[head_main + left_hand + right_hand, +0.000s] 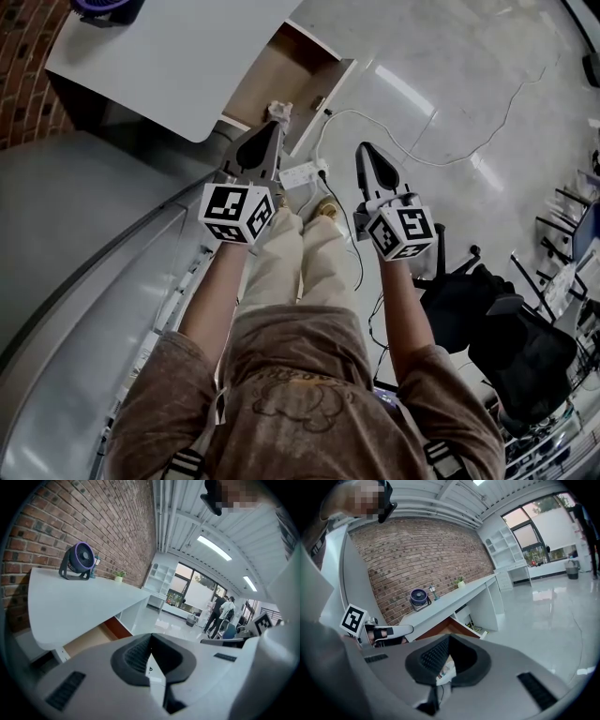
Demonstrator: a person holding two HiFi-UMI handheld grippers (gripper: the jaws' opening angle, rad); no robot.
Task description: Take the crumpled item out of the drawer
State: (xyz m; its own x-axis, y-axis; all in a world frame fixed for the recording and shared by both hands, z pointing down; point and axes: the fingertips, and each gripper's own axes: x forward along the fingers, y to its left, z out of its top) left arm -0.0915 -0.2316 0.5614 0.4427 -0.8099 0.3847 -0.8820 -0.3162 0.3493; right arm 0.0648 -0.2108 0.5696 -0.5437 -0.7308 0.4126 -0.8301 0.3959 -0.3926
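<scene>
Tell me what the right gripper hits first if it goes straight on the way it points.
Probably the open drawer, at its white front end; nothing seems to stand before it, though depth is unclear.

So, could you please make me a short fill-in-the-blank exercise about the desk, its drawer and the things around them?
1. The drawer under the desk is pulled ___.
2. The fan standing on the desk is ___ in colour.
3. The wall behind the desk is built of ___.
4. The crumpled item at the drawer is ___ in colour.

Missing words: open; purple; brick; white
</scene>
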